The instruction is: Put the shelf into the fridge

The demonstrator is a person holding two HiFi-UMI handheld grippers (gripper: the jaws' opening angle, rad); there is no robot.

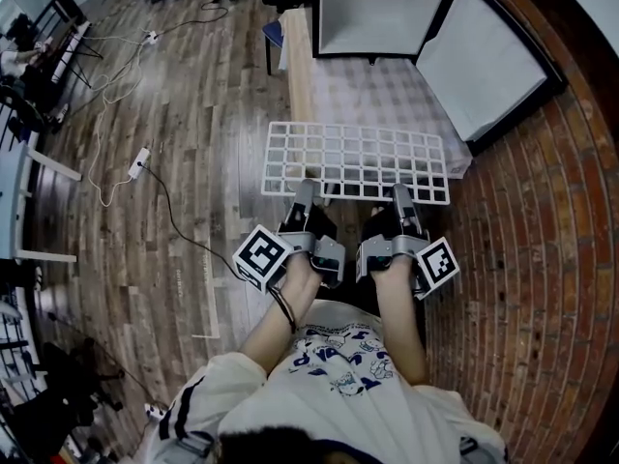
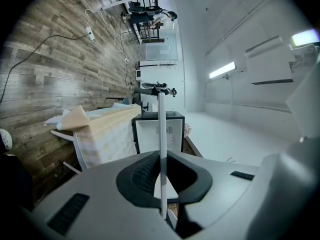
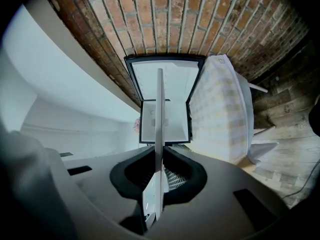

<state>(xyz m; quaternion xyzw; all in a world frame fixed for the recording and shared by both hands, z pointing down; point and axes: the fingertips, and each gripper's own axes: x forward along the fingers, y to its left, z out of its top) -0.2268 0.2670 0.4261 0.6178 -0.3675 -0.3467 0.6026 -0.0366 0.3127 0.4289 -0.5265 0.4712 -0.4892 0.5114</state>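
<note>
A white wire shelf point(image 1: 353, 160) is held level in front of me, its near edge gripped by both grippers. My left gripper point(image 1: 306, 193) is shut on the shelf's near left part, and my right gripper point(image 1: 402, 199) is shut on its near right part. In the left gripper view the shelf point(image 2: 162, 134) shows edge-on as a thin white bar between the jaws of the left gripper point(image 2: 162, 184). The right gripper view shows the shelf point(image 3: 160, 124) the same way, in the right gripper point(image 3: 159, 184). Beyond the shelf stands the black fridge point(image 1: 387, 13), white inside, with its door point(image 1: 488, 61) swung open to the right.
A pale wrapped bundle point(image 1: 387, 100) with a wooden board point(image 1: 298, 61) lies between me and the fridge, also visible as the bundle point(image 3: 220, 114) beside the fridge. Brick paving point(image 1: 542, 288) lies on the right. Cables and a power strip point(image 1: 140, 162) cross the wood floor on the left.
</note>
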